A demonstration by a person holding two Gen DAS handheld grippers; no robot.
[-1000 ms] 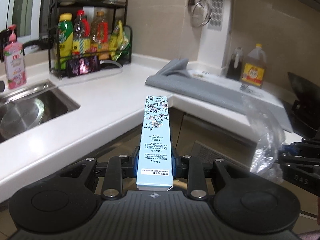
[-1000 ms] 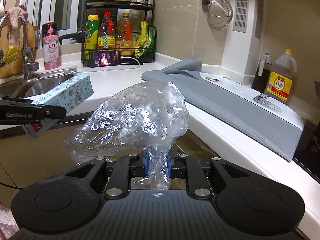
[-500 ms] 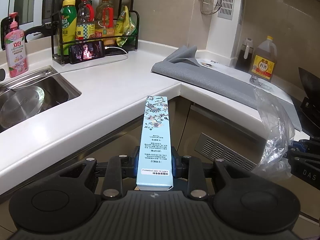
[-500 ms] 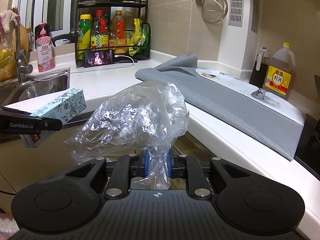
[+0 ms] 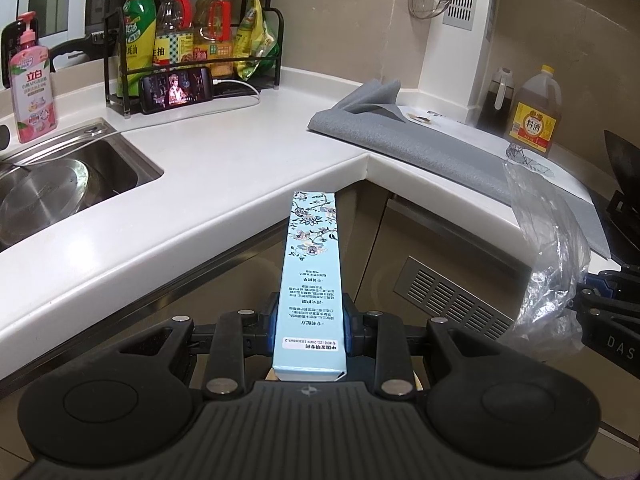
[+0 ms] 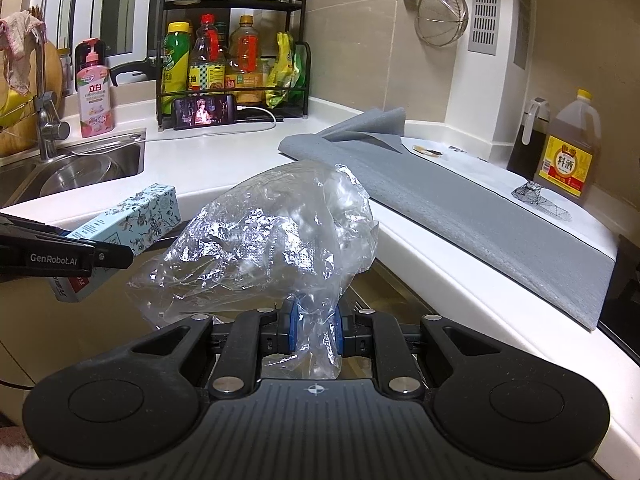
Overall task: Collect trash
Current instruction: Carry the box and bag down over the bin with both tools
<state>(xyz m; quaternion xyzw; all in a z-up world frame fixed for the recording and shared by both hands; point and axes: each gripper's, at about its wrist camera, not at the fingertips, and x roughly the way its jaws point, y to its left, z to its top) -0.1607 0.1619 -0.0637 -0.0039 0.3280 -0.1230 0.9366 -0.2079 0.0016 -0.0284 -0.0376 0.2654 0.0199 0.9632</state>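
One pale-blue flowered carton (image 5: pixel 310 280) is clamped lengthwise in the left gripper (image 5: pixel 310 330), held off the edge of the white L-shaped countertop (image 5: pixel 224 160). To its right, one crumpled clear plastic bag (image 6: pixel 280 236) is pinched in the right gripper (image 6: pixel 314 330). The counter carries one sink (image 5: pixel 72 176), one bottle rack (image 5: pixel 192 40), one phone (image 5: pixel 176 89) and one grey mat (image 6: pixel 460 208).

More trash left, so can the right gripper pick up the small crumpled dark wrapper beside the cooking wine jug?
Probably not yet: the right gripper is shut on the clear plastic bag, though nothing blocks the wrapper.
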